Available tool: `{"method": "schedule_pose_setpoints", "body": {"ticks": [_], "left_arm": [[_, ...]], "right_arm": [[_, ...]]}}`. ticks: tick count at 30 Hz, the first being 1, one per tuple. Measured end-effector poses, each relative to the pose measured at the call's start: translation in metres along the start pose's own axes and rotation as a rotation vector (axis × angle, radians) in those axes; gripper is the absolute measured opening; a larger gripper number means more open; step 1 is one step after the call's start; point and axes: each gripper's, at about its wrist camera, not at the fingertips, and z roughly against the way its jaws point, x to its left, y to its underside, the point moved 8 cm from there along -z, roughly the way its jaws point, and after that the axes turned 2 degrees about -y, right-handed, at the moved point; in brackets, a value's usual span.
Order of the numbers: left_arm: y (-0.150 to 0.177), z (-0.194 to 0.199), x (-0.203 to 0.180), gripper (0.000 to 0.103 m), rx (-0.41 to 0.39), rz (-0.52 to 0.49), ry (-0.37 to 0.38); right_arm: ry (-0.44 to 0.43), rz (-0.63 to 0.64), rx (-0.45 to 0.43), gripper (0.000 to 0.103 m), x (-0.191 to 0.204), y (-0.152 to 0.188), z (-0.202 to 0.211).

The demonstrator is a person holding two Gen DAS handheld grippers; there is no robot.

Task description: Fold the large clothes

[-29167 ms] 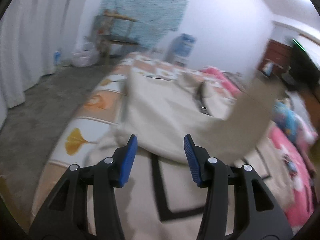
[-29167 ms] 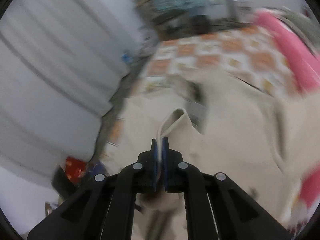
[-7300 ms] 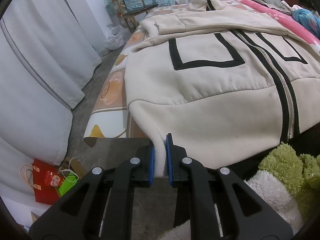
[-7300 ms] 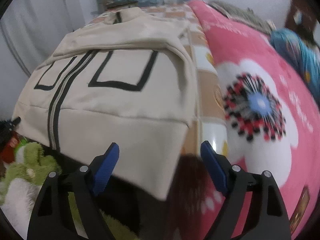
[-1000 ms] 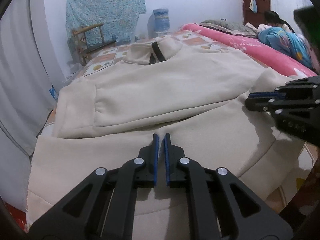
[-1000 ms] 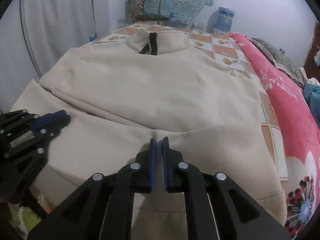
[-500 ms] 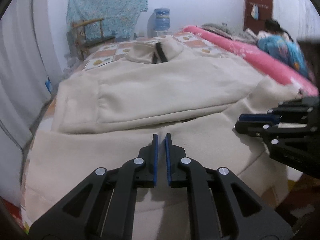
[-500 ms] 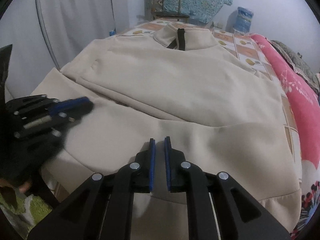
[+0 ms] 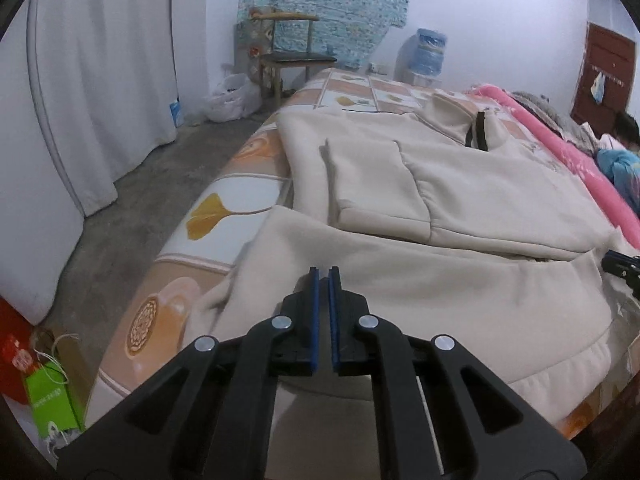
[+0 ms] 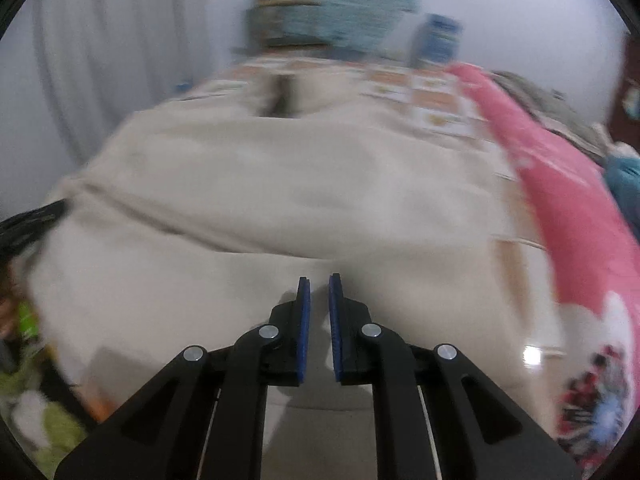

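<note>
A large cream jacket [image 9: 440, 208] lies on the bed, its lower part folded up over the body and the collar at the far end; it also shows, blurred, in the right wrist view [image 10: 304, 184]. My left gripper [image 9: 322, 276] is shut and empty, just above the folded lower part near its left edge. My right gripper [image 10: 318, 284] is nearly shut with a thin gap and holds nothing, above the folded part. The right gripper's tip shows at the right edge of the left wrist view [image 9: 624, 266]. The left gripper shows as a dark blur at the left of the right wrist view [image 10: 28, 224].
The bed has a patterned orange and white sheet [image 9: 224, 208] and a pink blanket [image 9: 560, 148] along its right side. White curtains [image 9: 100, 80] hang at the left, above the grey floor [image 9: 132, 208]. A wooden chair [image 9: 288, 56] and a water bottle [image 9: 430, 52] stand beyond the bed. Bags [image 9: 44, 392] lie on the floor.
The left gripper has swung left toward the jacket's left edge. The right gripper has moved fast, so its view is blurred, and its jaws have parted slightly.
</note>
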Motion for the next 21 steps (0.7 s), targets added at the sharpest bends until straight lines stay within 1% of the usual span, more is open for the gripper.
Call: {"method": "schedule_pose_setpoints", "body": {"ticks": [1, 2, 4, 5, 6, 7, 9, 10, 12, 13, 15, 16, 17, 18, 19, 20, 21], "left_arm": [[0.0, 0.0, 0.0, 0.006, -0.002, 0.006, 0.008], [0.001, 0.0, 0.001, 0.005, -0.004, 0.013, 0.016], [0.001, 0.0, 0.004, 0.005, -0.006, 0.022, 0.03], [0.001, 0.001, 0.005, 0.005, -0.004, 0.026, 0.035], [0.001, 0.001, 0.005, 0.005, -0.003, 0.032, 0.041], [0.001, 0.0, 0.007, 0.005, -0.001, 0.039, 0.048], [0.0, 0.0, 0.01, 0.004, 0.008, 0.05, 0.054], [-0.001, 0.002, 0.013, 0.004, 0.006, 0.06, 0.054], [-0.003, 0.002, 0.019, 0.005, 0.002, 0.083, 0.071], [-0.002, 0.001, 0.022, 0.005, 0.007, 0.099, 0.086], [-0.001, -0.002, 0.029, 0.005, 0.021, 0.151, 0.132], [-0.002, 0.0, 0.032, 0.005, 0.025, 0.174, 0.145], [-0.003, 0.002, 0.034, 0.005, 0.026, 0.182, 0.14], [-0.006, 0.008, 0.035, 0.01, 0.015, 0.178, 0.134], [-0.008, 0.016, 0.032, 0.017, -0.005, 0.16, 0.143], [-0.009, 0.026, 0.027, 0.032, -0.028, 0.133, 0.161], [-0.01, 0.033, 0.022, 0.042, -0.041, 0.113, 0.173]], "right_arm": [[0.08, -0.011, 0.019, 0.009, -0.021, 0.005, -0.005], [0.098, -0.025, 0.027, 0.008, -0.033, 0.008, -0.01], [0.003, -0.1, 0.015, 0.006, -0.044, 0.008, -0.009], [-0.002, -0.12, 0.019, 0.004, -0.047, 0.007, -0.008], [0.033, -0.104, 0.018, 0.0, -0.048, 0.006, -0.006], [0.086, -0.074, 0.022, 0.0, -0.047, 0.005, -0.005], [0.124, -0.067, 0.017, 0.0, -0.043, 0.002, 0.001], [0.162, -0.052, 0.002, 0.0, -0.041, 0.001, 0.008], [0.212, -0.028, 0.006, 0.0, -0.046, 0.007, 0.011], [0.21, -0.033, 0.016, 0.0, -0.051, 0.01, 0.008], [0.17, -0.084, 0.031, 0.0, -0.06, 0.016, 0.004], [0.16, -0.101, 0.032, 0.0, -0.062, 0.015, 0.004], [0.155, -0.122, 0.036, 0.0, -0.062, 0.013, 0.01], [0.151, -0.128, 0.028, 0.005, -0.059, 0.012, 0.017], [0.136, -0.13, 0.015, 0.007, -0.056, 0.009, 0.022], [0.087, -0.127, -0.006, 0.014, -0.045, 0.007, 0.029], [0.038, -0.118, -0.02, 0.019, -0.032, 0.005, 0.036]]}}
